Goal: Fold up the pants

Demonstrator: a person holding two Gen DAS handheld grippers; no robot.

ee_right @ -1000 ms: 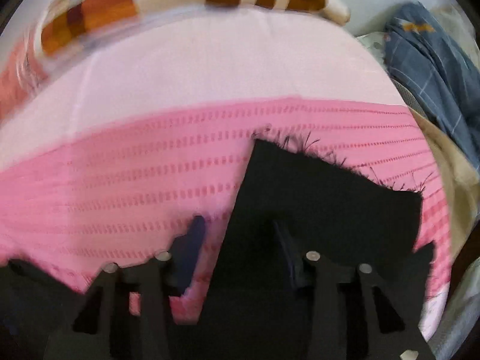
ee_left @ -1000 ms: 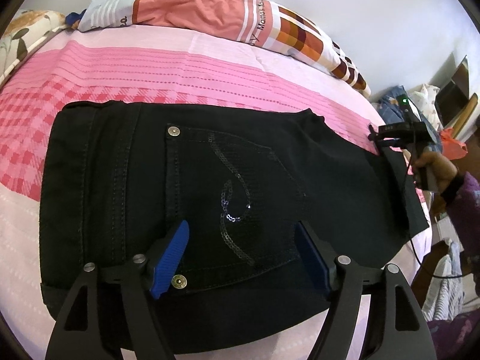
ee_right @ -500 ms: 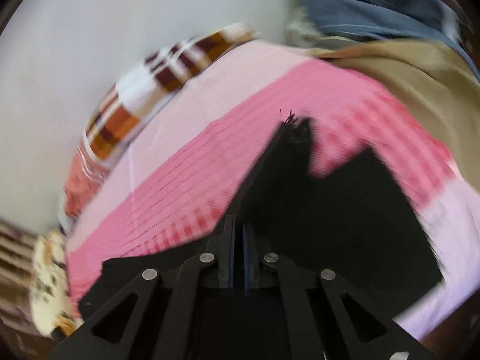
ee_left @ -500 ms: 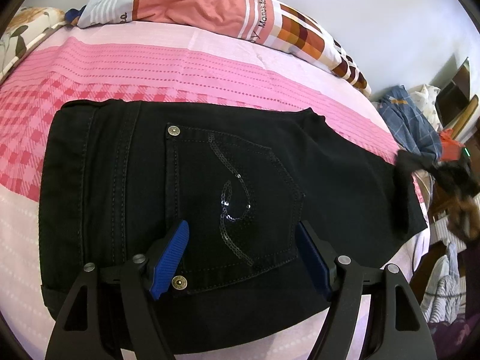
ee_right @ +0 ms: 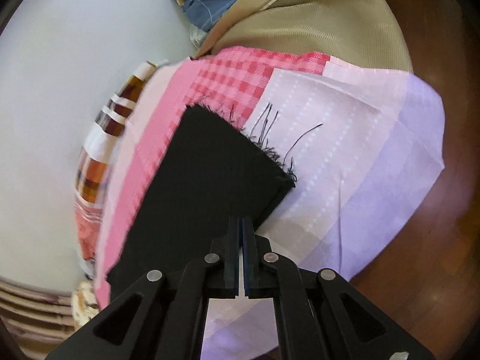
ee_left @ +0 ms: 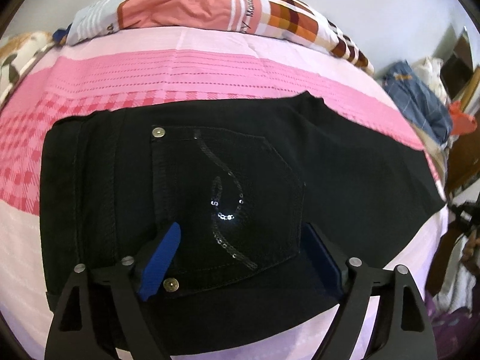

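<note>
- Black pants (ee_left: 228,186): spread flat across the bed (ee_left: 210,72), waistband toward the bed's left side, back pocket (ee_left: 225,204) with sequin swirl facing up; 2 metal rivets mark the pocket's corners.
- Open room: a broad band of pink sheet lies bare between the pants and the rolled quilt (ee_left: 210,9) at the bed's far edge; a narrow pale strip is bare along the near edge.
- Frayed leg hem (ee_right: 240,132): raised, near the bed's corner, loose threads trailing over the pale sheet; wooden floor (ee_right: 435,240) just beyond that corner.
- Left gripper (ee_left: 243,258): angled steeply down over the pocket, its jaws just widened and standing far apart, blue pads (ee_left: 162,261) flanking the pocket's lower part, nothing pinched.
- Right gripper (ee_right: 240,231): tilted downward, jaws pressed together on the leg fabric's edge.
</note>
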